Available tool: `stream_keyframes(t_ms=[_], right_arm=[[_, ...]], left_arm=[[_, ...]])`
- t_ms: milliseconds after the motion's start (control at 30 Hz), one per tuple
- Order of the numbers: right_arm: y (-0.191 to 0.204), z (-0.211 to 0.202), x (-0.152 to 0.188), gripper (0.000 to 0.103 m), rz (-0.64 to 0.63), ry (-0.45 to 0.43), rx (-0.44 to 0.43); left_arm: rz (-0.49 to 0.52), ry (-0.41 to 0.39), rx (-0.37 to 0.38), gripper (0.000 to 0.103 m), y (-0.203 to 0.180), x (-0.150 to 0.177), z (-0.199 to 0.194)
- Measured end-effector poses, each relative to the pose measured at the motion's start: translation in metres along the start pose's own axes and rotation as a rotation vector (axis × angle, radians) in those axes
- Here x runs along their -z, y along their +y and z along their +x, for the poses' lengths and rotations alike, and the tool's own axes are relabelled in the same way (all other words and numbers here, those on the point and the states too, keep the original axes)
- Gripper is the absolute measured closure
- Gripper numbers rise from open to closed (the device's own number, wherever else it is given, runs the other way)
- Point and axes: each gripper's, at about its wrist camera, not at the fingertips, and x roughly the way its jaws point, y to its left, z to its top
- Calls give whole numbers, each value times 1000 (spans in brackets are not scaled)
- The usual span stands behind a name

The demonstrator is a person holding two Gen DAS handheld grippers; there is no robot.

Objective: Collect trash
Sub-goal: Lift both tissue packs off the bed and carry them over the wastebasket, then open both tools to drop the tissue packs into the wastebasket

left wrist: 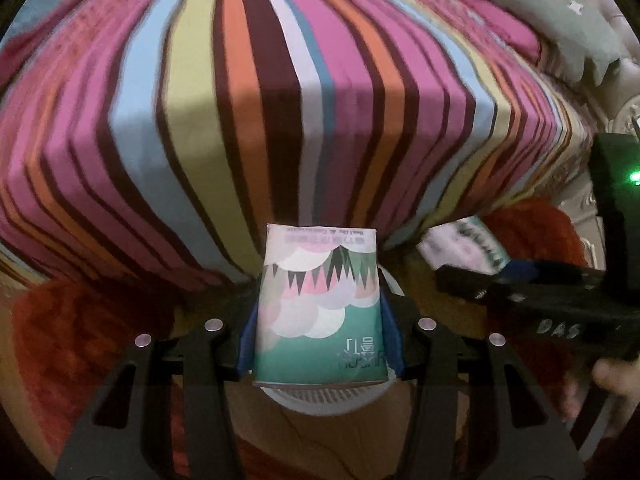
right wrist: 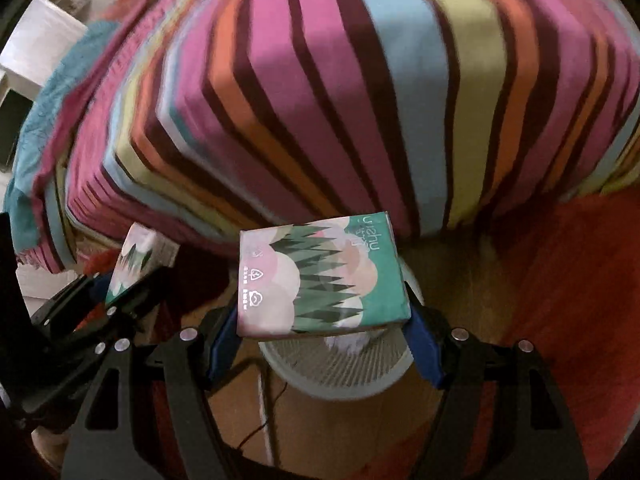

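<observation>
Left wrist view: the left gripper [left wrist: 318, 308] is clamped across the narrow sides of a green-and-pink tissue pack [left wrist: 320, 308], blue pads pressing its flanks, held directly above a white slatted bin [left wrist: 320, 398] on the wooden floor [left wrist: 328, 448]. In the right wrist view, the right gripper [right wrist: 320, 280] holds a second tissue pack [right wrist: 320, 276] by its longer span, jaws set wider, with the same bin [right wrist: 340, 364] partly hidden beneath it. Each tool shows in the other's view: the right gripper [left wrist: 496, 276] at the right edge of the left camera with its pack [left wrist: 464, 248], the left gripper [right wrist: 128, 284] at the lower left of the right camera. Red rugs [right wrist: 560, 280] flank the floor, and beyond rises a bed under a striped cover [left wrist: 280, 100]. The packs look light, soft and film-wrapped, likely slippery and easily squashed; a firm pinch across the flat sides, near the middle, appears to suit them best. Both seem ready to be dropped into the bin, though the right pack sits slightly tilted.
</observation>
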Motion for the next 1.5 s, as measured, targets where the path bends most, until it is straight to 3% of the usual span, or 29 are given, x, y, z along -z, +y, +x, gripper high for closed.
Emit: stream_keyframes(t_ms=[367, 667, 1033, 1367, 1433, 1500], right_arm=[[-23, 68, -10, 35, 109, 268, 28], [-37, 123, 7, 35, 219, 395, 67], [-54, 156, 10, 35, 316, 485, 39], [-62, 173, 15, 34, 354, 543, 33], [-60, 176, 15, 34, 354, 551, 32], [-59, 179, 17, 31, 354, 567, 31]], left_arm=[[-59, 307, -52, 54, 6, 11, 74], [-161, 557, -28, 54, 19, 31, 139], [-223, 702, -49, 54, 27, 49, 189], [-230, 765, -74, 51, 29, 58, 203], [-240, 773, -80, 46, 31, 58, 204], [-250, 770, -78, 31, 32, 58, 204]])
